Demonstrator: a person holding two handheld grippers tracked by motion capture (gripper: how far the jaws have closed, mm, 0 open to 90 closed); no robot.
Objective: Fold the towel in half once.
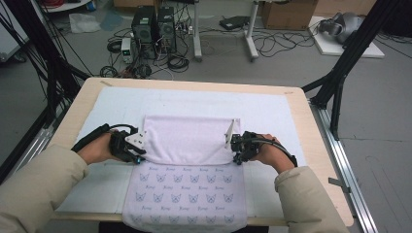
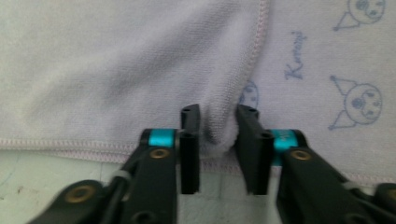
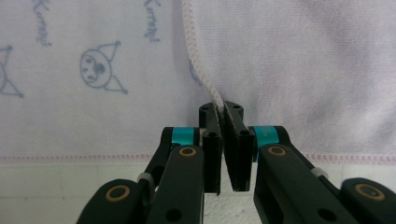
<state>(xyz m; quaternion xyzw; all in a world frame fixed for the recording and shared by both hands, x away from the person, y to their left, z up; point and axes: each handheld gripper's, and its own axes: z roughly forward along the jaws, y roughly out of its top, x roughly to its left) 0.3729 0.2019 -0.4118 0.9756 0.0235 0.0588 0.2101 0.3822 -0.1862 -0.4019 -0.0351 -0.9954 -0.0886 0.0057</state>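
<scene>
Grey floor strewn with cables [image 1: 170, 60] and two computer towers [image 1: 154, 26] lies beyond a pale wooden table [image 1: 316, 160], whose top is covered by a white mat [image 1: 111, 104]. On the mat lies a lilac towel [image 1: 184, 191] printed with small blue cartoon faces and script, its near end hanging just over the table's front edge. The far part of the towel is folded over toward the person, so its plain unprinted side faces up and the pink-stitched hem runs across the middle.

The left gripper [image 1: 130, 148] sits at the left corner of that folded flap. In the left gripper view its jaws stand a narrow way apart with a bunched fold of the towel [image 2: 140, 70] pinched between them — the cloth fills the gap, and the printed layer shows to the right.

The right gripper [image 1: 239, 145] sits at the flap's right corner. In the right gripper view its jaws are nearly together, clamping the pink-stitched edge of the towel [image 3: 327, 70], which rises from between the tips — the printed layer lies to the left.

Both of the person's hands come in from the near side in beige sleeves [image 1: 34, 187].
</scene>
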